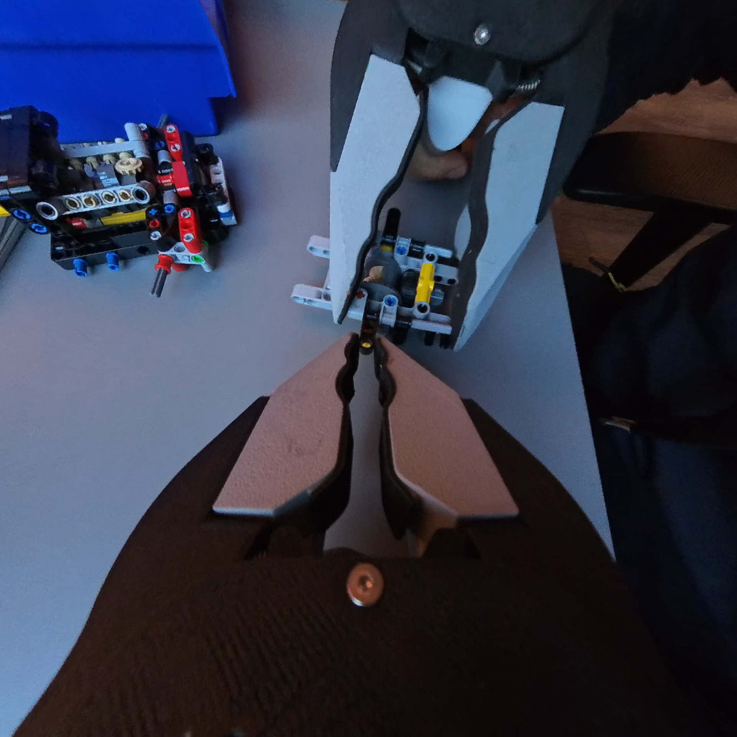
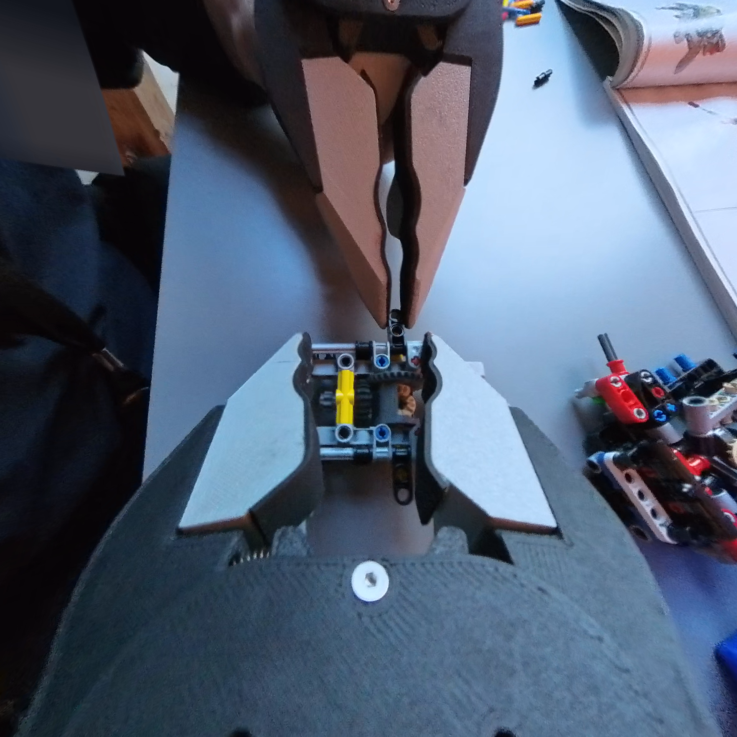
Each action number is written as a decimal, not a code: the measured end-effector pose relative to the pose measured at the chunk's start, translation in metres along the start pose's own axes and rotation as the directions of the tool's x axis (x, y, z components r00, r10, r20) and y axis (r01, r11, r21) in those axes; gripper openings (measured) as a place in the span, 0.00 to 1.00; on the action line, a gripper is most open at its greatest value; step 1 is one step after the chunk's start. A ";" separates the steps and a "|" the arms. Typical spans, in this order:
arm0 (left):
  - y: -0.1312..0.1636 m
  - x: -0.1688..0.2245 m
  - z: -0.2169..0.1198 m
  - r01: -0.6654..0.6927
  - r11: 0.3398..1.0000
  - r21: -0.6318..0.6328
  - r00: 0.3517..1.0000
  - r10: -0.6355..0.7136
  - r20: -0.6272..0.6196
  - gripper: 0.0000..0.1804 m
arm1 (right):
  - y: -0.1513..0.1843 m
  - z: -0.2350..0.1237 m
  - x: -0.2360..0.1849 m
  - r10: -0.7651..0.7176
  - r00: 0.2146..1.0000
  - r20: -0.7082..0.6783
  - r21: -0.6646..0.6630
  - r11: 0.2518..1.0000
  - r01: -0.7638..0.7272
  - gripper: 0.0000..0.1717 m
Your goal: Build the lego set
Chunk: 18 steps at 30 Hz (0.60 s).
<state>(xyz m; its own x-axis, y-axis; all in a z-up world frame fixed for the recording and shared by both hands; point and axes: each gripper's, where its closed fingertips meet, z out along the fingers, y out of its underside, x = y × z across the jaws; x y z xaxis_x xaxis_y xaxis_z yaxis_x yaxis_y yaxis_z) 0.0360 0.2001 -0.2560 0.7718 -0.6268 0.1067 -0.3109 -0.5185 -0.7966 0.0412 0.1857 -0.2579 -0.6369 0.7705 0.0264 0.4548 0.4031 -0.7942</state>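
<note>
The right gripper [image 2: 366, 402], with pale grey fingers [image 2: 255, 450], is clamped across a small building-brick gear assembly [image 2: 369, 402], its dark wavy pads pressing on the two opposite sides of the grey frame. That assembly holds a yellow axle connector [image 2: 345, 397], black gears, blue pins, a tan bevel gear and a second black link hanging from its near side in the right wrist view. It sits near the tabletop's [image 1: 159, 399] edge closest to the person, whose dark clothing [image 1: 658, 359] fills the space beyond that edge. The left gripper [image 1: 366, 343], with pinkish-brown fingers [image 1: 295, 434], faces the right one head-on, and its tips are closed on a thin black link [image 1: 367, 333] that sticks out of the assembly's side; the pads pinch the link's free end, while the link's other end sits at the frame's grey beam. Farther in on the tabletop lies a larger brick-built chassis [image 1: 119, 199] of black, grey and red beams with blue pins and tan gears, well apart from both grippers. Behind it stands a blue plastic bin [image 1: 111, 60]. In the right wrist view an open instruction booklet [image 2: 678, 60] lies along the far edge, with a loose black pin [image 2: 542, 77] and a few small coloured pieces [image 2: 522, 12] near it.
</note>
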 end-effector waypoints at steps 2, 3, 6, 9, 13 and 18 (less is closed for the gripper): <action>0.001 0.000 0.002 0.008 1.000 -0.011 1.000 -0.008 -0.002 0.03 | 0.000 -0.001 0.001 0.036 0.999 0.016 -0.035 0.999 -0.036 0.32; 0.003 -0.001 0.003 0.002 1.000 -0.024 1.000 -0.002 0.004 0.03 | 0.000 0.000 0.002 0.063 0.998 0.024 -0.048 0.997 -0.062 0.32; 0.004 -0.002 0.003 -0.013 0.999 -0.032 0.999 0.014 0.035 0.03 | 0.001 -0.001 0.004 0.039 0.999 -0.029 -0.084 0.996 -0.041 0.34; 0.002 0.000 0.003 0.003 1.000 -0.019 1.000 -0.002 0.028 0.03 | -0.006 -0.005 0.009 -0.055 0.990 -0.126 -0.085 0.995 0.045 0.39; 0.003 0.002 0.005 0.011 0.999 -0.032 1.000 -0.010 0.015 0.03 | -0.009 -0.008 0.004 -0.080 0.983 -0.166 -0.075 0.995 0.069 0.43; 0.004 0.004 0.005 0.000 0.999 -0.036 1.000 0.000 0.023 0.06 | -0.004 -0.021 0.005 -0.017 0.965 -0.260 -0.030 1.000 0.009 0.41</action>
<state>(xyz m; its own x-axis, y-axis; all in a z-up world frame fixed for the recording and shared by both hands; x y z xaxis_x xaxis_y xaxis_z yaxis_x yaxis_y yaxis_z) 0.0408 0.1984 -0.2616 0.7841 -0.6137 0.0928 -0.3304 -0.5393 -0.7746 0.0491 0.1988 -0.2419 -0.4604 0.8656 0.1969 0.4672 0.4249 -0.7754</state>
